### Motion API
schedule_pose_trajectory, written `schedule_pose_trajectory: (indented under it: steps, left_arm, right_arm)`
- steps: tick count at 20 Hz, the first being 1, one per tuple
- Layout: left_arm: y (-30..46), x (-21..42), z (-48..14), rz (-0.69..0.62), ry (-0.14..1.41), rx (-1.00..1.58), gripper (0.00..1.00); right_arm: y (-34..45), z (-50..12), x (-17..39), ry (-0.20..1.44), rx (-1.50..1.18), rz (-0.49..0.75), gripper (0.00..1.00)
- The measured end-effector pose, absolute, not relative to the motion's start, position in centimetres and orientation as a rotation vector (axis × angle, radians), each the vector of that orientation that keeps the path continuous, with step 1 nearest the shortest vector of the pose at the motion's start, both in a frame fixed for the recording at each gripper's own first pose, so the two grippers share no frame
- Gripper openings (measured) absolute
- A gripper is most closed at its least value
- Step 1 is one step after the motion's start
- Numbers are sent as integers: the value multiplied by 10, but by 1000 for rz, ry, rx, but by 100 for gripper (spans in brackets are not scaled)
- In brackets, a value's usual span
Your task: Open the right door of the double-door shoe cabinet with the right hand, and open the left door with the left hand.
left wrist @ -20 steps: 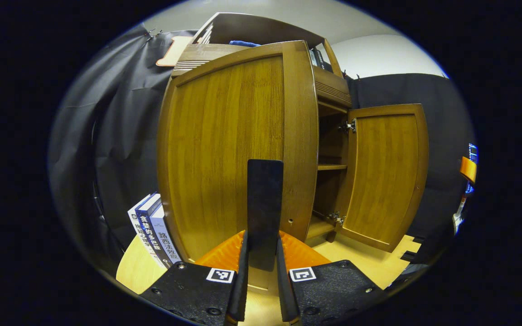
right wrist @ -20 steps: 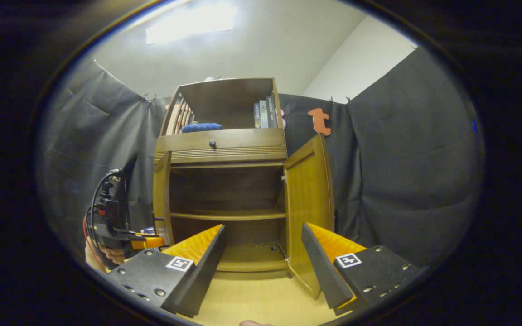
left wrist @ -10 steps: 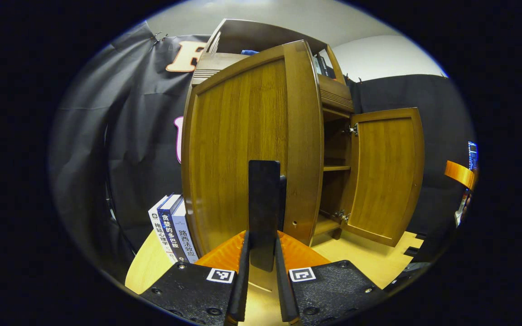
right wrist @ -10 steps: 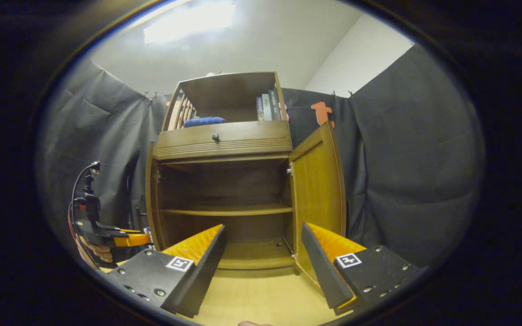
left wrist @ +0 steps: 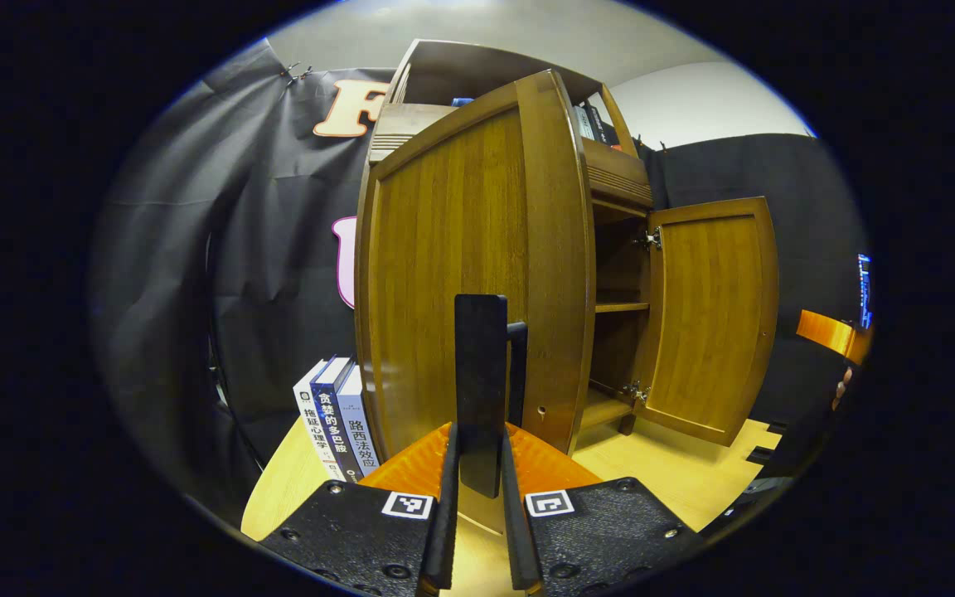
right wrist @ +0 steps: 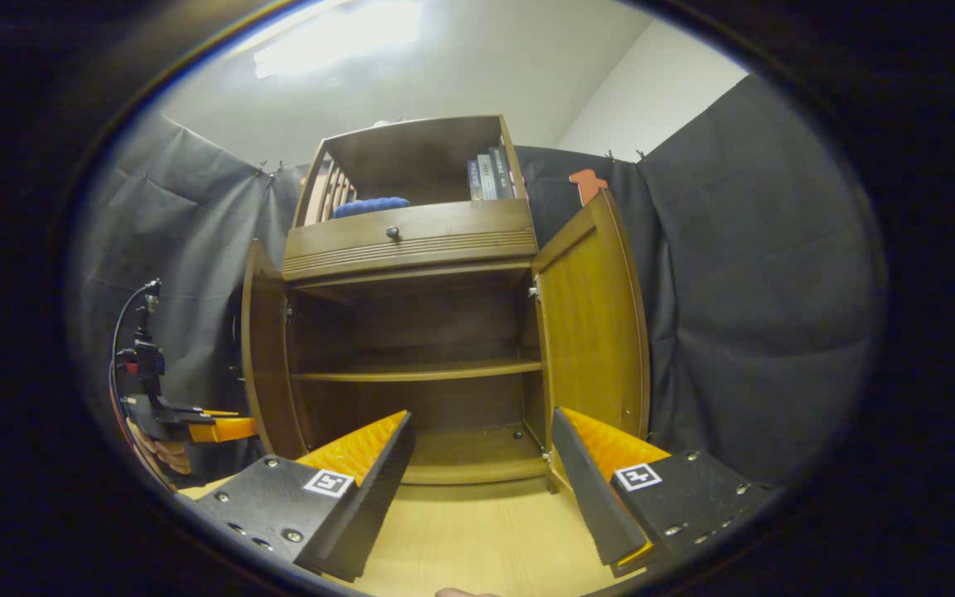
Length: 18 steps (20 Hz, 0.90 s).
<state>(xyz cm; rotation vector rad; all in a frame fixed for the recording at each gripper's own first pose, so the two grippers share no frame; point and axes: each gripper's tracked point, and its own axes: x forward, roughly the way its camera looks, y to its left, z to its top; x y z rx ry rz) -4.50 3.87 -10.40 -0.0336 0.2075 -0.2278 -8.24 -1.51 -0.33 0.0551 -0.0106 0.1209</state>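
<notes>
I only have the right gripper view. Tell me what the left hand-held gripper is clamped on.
Observer: The left hand-held gripper is shut on the black vertical handle on the outer face of the left door.
Operator: Report anything standing outside that door, on its far side.
Observer: Three books stand upright on the table, beside the cabinet and past the door's hinge edge.
</notes>
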Motion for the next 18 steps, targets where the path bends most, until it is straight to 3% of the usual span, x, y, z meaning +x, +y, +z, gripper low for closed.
schedule_pose_trajectory:
  steps: [18]
  left_arm:
    - [109, -67, -98, -150, 196, -25, 16]
  right_arm:
    - [-3, -18, -81, 23, 88, 138, 98]
